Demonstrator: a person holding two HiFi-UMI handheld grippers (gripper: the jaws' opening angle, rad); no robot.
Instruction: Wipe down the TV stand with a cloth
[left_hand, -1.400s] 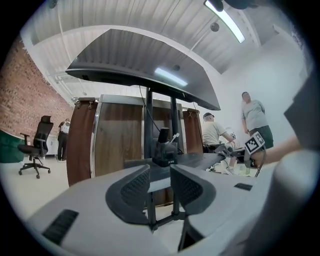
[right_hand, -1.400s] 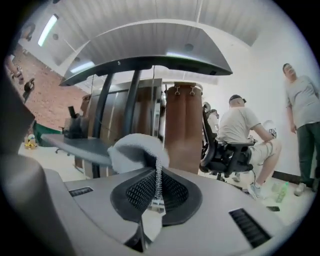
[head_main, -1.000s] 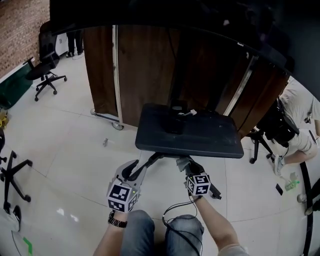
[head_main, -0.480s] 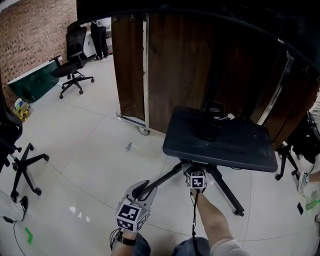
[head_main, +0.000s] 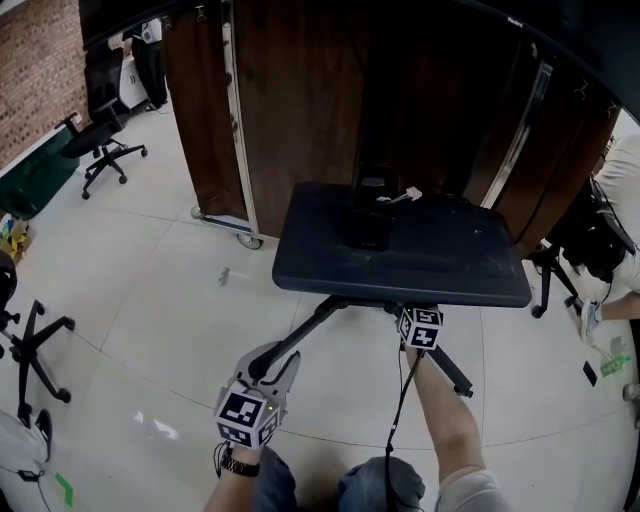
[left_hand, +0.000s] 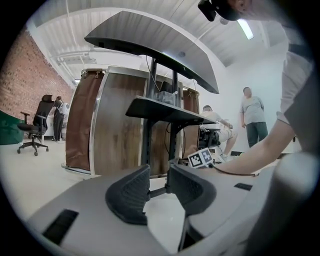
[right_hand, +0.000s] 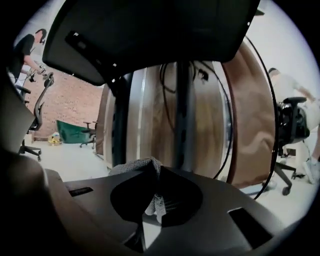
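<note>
A grey woven cloth (right_hand: 141, 167) is pinched in the closed jaws of the right gripper (right_hand: 156, 195), just beneath the black TV stand (head_main: 420, 270). The left gripper (left_hand: 158, 184) is held open, empty. Wiping is judged barely begun.

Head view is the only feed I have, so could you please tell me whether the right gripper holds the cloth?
Observer: Yes, the right gripper has its fingers shut on a grey cloth, which bunches up beside them.
Operator: Thank you. Is the left one holding anything?
Observer: No, the left gripper is open, with nothing held between its fingers.
Operator: And what does the right one face?
Observer: It looks at the stand's post from below, with the underside of the shelf overhead.
</note>
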